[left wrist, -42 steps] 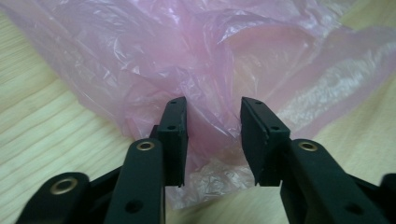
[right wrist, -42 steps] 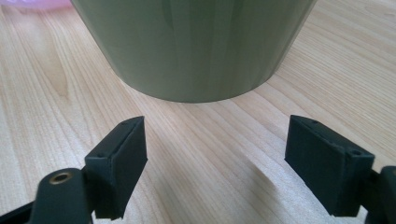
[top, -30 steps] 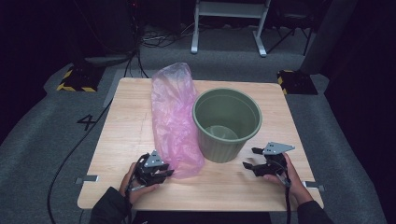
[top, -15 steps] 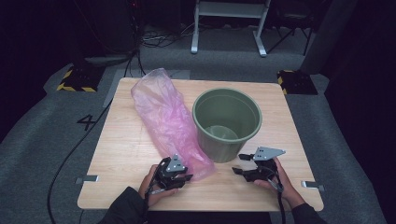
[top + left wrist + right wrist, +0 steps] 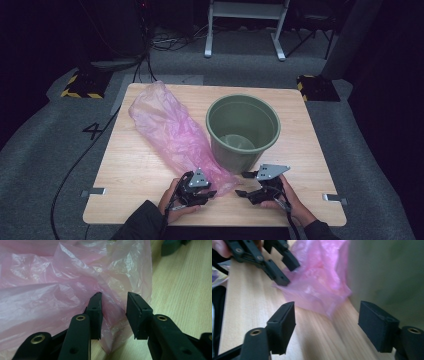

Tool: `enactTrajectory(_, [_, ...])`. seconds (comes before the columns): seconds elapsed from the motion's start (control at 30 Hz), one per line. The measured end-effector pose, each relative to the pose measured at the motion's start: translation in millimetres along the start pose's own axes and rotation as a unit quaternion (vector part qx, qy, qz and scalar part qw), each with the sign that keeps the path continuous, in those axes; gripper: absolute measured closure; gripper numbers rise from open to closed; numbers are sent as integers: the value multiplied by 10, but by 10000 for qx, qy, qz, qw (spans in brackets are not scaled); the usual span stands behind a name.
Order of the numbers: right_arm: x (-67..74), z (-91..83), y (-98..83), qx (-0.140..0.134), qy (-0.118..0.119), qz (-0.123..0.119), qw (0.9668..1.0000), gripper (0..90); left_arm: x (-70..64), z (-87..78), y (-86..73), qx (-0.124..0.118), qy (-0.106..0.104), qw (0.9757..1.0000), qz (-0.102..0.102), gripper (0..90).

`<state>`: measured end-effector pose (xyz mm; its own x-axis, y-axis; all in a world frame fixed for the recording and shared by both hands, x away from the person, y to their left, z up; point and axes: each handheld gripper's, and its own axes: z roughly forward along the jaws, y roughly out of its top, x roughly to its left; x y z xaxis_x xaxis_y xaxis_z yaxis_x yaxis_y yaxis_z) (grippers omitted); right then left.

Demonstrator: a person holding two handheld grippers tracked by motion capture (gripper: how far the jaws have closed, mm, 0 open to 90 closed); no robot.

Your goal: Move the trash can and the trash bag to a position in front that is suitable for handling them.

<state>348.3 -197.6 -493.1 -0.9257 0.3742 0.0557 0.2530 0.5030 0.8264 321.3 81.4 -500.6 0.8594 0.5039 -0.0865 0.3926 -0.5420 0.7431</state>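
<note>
Two hand-held grippers work at the near edge of the pale wooden tabletop (image 5: 130, 200). Farthest left, off the table, a painted "4" (image 5: 93, 131) on the grey floor is the only writing I can read; nothing on the table carries a label. The crumpled translucent pink plastic bag (image 5: 170, 132) lies slantwise from the far left toward the near middle, its near end touching the base of the round dark-green plastic bin (image 5: 243, 131), which stands upright and empty right of centre. The left gripper (image 5: 211, 192) sits at that near end, its fingers (image 5: 96, 312) partly open around a fold of the film; in the left gripper view the film looks gathered between them, but I cannot tell whether the pads press on it. The right gripper (image 5: 241, 184), just right of the bag's corner and near the bin's base, has its fingers (image 5: 283, 326) spread wide with nothing between them; they have just been opening further. This looks like the stage of finding the bag's mouth to line the bin. Next, the right fingers should probably pinch the opposite layer so the two hands can pull the mouth apart.
</note>
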Motion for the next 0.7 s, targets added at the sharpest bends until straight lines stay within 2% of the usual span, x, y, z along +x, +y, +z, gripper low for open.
enactTrajectory(0.07, [16, 29, 15, -29, 23, -39, 10000, 317, -19, 19, 12, -3, -35, 10000, 7, 638])
enactTrajectory(0.13, [37, 63, 26, -9, -19, -132, 9999, 389, -34, 36, 25, -3, -48, 10000, 24, 636])
enactTrajectory(0.33, [34, 129, 21, 37, -167, -333, 9993, 692, -24, 44, 29, -15, -152, 9999, 22, 614])
enactTrajectory(0.4, [8, 140, 5, 59, -199, -374, 9991, 812, -24, 43, 32, 11, -121, 9999, 102, 577])
enactTrajectory(0.5, [-13, 131, 1, 45, -263, -388, 9989, 880, -14, 40, 29, 22, -114, 9999, 108, 508])
enactTrajectory(0.6, [-28, 123, -6, 91, -302, -404, 9987, 896, 2, 24, 21, 44, -150, 9998, 115, 386])
enactTrajectory(0.63, [-37, 115, -10, 101, -316, -389, 9987, 897, 10, 8, 15, 37, -174, 9998, 104, 386])
enactTrajectory(0.67, [-47, 109, -15, 119, -336, -385, 9986, 898, 17, -14, 12, 42, -129, 9998, 156, 344])
enactTrajectory(0.7, [-69, 91, -24, 143, -424, -353, 9984, 899, 33, -87, 4, 13, 10, 9999, 158, 266])
